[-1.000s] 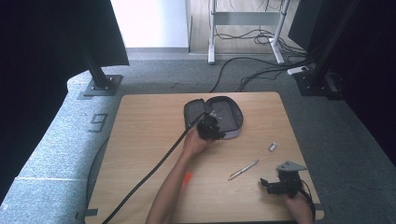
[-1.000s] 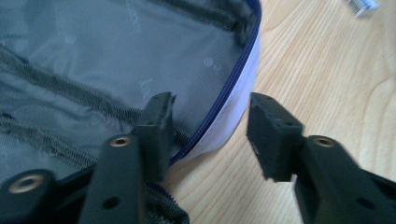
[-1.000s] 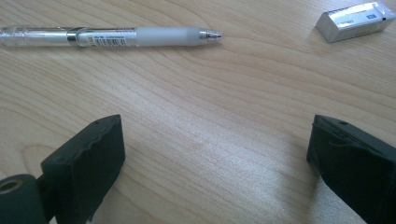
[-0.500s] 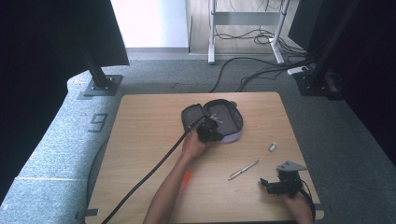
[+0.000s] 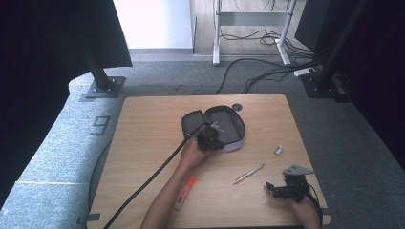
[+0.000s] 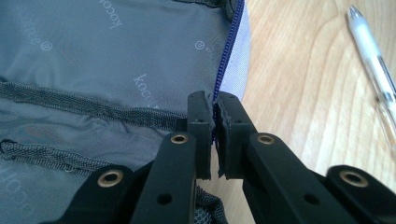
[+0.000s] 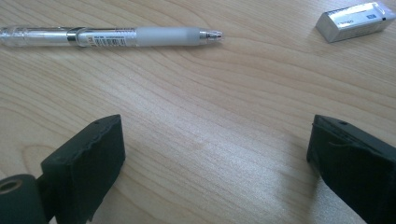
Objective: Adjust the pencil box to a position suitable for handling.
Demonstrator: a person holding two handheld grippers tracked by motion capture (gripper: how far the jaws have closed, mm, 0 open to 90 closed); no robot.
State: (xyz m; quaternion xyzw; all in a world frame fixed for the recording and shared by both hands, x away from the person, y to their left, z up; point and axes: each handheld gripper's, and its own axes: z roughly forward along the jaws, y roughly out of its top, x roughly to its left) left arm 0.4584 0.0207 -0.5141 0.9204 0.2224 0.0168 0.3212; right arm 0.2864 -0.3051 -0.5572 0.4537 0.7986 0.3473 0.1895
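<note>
Grey fabric lines the open case (image 5: 224, 126), which lies on the far middle of the table (image 5: 143, 143), its mesh-faced lid (image 5: 192, 123) folded out to the left. We see the left gripper (image 5: 208, 139) at the case's near rim; in the left gripper view its jaws are shut together on the rim (image 6: 215, 109), pinching the edge with the purple zip (image 6: 229, 51), and they have just been closing. The person's left hand (image 5: 192, 155) holds that gripper from the near side, and a black cable (image 5: 153, 176) trails back from it to the near left. Right of the case, near it on the wood, lies a clear pen (image 5: 249, 173), and a little farther right a small silver eraser (image 5: 279, 150). An orange marker (image 5: 185, 192) lies beside the left forearm. At the near right corner we find the right gripper (image 5: 278, 190), its jaws spread wide with nothing between them; in its own view bare wood lies between the jaws, with the pen (image 7: 109, 36) and eraser (image 7: 357, 20) beyond.
</note>
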